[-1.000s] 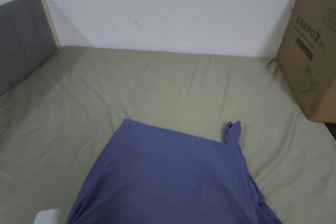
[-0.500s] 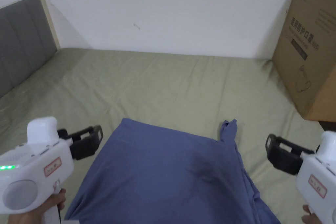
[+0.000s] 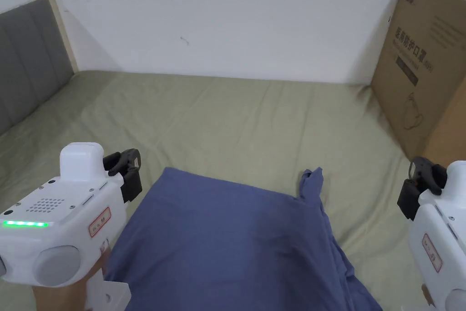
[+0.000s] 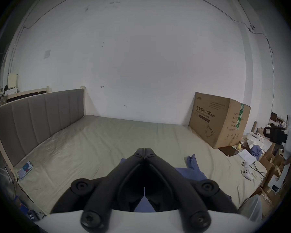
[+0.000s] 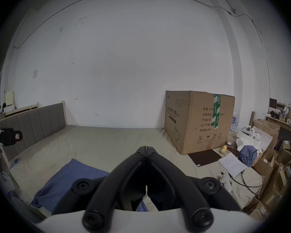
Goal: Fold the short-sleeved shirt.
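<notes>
A blue short-sleeved shirt point(image 3: 236, 243) lies spread on the olive bed sheet point(image 3: 236, 116), its far right corner bunched into a small peak point(image 3: 313, 179). My left gripper point(image 3: 129, 165) hovers beside the shirt's left edge, above the bed. In the left gripper view its jaws meet at the tips point(image 4: 144, 150), shut with nothing in them. My right gripper point(image 3: 421, 175) is held up to the right of the shirt, apart from it. Its jaws also touch at the tips point(image 5: 146, 148) and hold nothing. The shirt point(image 5: 74, 174) shows below the right gripper's jaws.
A large cardboard box point(image 3: 428, 66) stands on the bed's far right corner against the white wall. A grey padded headboard point(image 3: 27, 57) runs along the left. A phone point(image 4: 25, 169) lies at the bed's left edge. Papers, boxes and cables point(image 5: 242, 166) crowd the right side.
Both grippers rose into the head view from below. The left one came up close to the shirt's left edge; the right one lifted and swung outward to the right. The shirt lies unchanged.
</notes>
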Demonstrator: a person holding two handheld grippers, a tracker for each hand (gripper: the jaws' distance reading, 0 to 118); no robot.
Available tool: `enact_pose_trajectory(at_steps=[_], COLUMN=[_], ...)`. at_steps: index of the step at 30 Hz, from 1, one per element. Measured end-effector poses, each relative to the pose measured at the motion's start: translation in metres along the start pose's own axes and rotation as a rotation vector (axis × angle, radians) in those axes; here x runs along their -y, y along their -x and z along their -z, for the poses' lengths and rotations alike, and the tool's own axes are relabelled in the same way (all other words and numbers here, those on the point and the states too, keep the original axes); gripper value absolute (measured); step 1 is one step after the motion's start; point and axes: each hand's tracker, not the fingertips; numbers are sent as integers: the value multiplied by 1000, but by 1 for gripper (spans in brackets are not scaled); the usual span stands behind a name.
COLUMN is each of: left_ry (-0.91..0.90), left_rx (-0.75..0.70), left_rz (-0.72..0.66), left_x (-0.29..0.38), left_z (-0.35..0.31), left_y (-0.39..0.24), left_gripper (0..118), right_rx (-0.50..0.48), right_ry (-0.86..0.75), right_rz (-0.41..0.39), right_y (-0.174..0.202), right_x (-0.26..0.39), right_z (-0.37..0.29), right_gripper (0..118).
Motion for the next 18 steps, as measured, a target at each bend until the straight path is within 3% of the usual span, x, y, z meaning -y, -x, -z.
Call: enact_pose_trajectory(at_steps=[5,11,13,15,16,18], left_ry=[102,349,457,530,568,625], left_rx=[17,52,54,30,5,-68], left_rz=[0,-23,-71,-91,-79,-43], left_x=[1,1,9,18,24,37], left_z=[40,153,202,249,273,311], left_y=[6,28,38,51,56,62], left_gripper=[0,0,13,17,27,77], right_rx=[-20,-24,-19,-12,-9,-2], right_ry=[21,62,85,111,127,155], right_rz=[18,20,24,27,27,25], right_y=[-2,-4,-3,-3,-2,-2], right_x=[3,14,19,26,29,37], right_z=[17,64,83,101,112,129], right_gripper=[0,0,0,0,0,0])
